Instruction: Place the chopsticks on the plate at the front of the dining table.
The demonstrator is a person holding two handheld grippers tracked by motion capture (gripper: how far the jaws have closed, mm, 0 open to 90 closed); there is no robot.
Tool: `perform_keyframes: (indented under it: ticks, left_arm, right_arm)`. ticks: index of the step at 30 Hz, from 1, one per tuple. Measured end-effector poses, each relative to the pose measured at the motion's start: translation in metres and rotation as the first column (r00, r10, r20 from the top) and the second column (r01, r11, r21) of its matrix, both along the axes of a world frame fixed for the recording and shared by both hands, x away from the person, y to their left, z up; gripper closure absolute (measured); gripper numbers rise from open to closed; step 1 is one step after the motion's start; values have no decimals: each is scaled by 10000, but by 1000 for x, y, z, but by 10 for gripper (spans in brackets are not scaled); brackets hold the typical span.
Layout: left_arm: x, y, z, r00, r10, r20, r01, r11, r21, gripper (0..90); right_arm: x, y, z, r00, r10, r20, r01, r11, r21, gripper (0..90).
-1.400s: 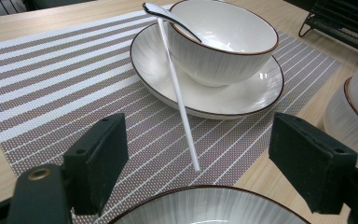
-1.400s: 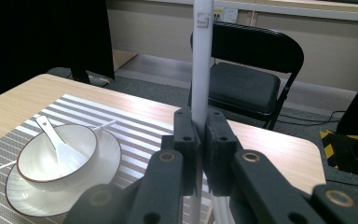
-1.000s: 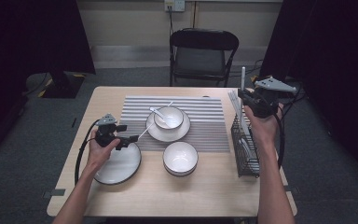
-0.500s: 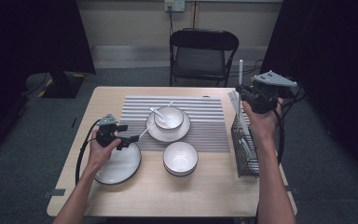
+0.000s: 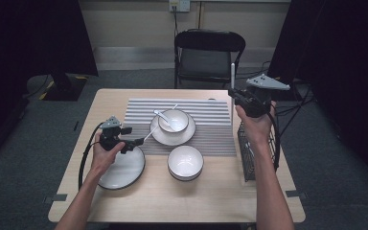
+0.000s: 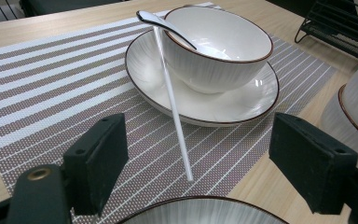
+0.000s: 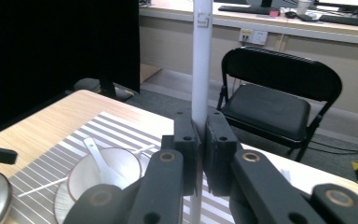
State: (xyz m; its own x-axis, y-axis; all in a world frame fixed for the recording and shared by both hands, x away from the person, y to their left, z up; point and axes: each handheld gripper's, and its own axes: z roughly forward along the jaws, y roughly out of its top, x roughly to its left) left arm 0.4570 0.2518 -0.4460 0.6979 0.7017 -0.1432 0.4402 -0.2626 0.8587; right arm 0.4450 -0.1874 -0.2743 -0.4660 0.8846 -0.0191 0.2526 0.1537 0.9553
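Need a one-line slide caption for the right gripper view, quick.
Right gripper clamped on an upright white chopstick, above the striped placemat, with a folding chair behind.

2 bowls (image 5: 174, 120), 2 plates (image 5: 122, 169), 2 chopsticks (image 5: 232, 76)

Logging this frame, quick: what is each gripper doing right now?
Left gripper: open, holding nothing, jaws either side of a white chopstick.
Right gripper: closed on an upright white stick.
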Motion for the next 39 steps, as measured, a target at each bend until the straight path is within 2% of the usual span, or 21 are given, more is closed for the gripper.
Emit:
perform_keyframes:
  ticks: [12, 15, 24, 39]
  left_arm:
    - [-4, -6, 9, 9994, -204, 263, 204, 9998, 6, 195]
    - [-4, -7, 12, 9990, -312, 319, 315, 9995, -100, 195]
    - [-5, -15, 14, 9975, -578, 394, 575, 9983, 100, 195]
    - [-8, -26, 21, 9947, -770, 678, 770, 9970, 23, 199]
  right_arm:
    - [1, 25, -7, 9979, 646, -15, -645, 9978, 177, 854]
    - [2, 32, -11, 9965, 833, -56, -831, 9962, 244, 855]
    - [2, 54, -19, 9906, 1360, -163, -1354, 9902, 331, 855]
    - [5, 75, -22, 9834, 1805, -180, -1793, 9823, 549, 854]
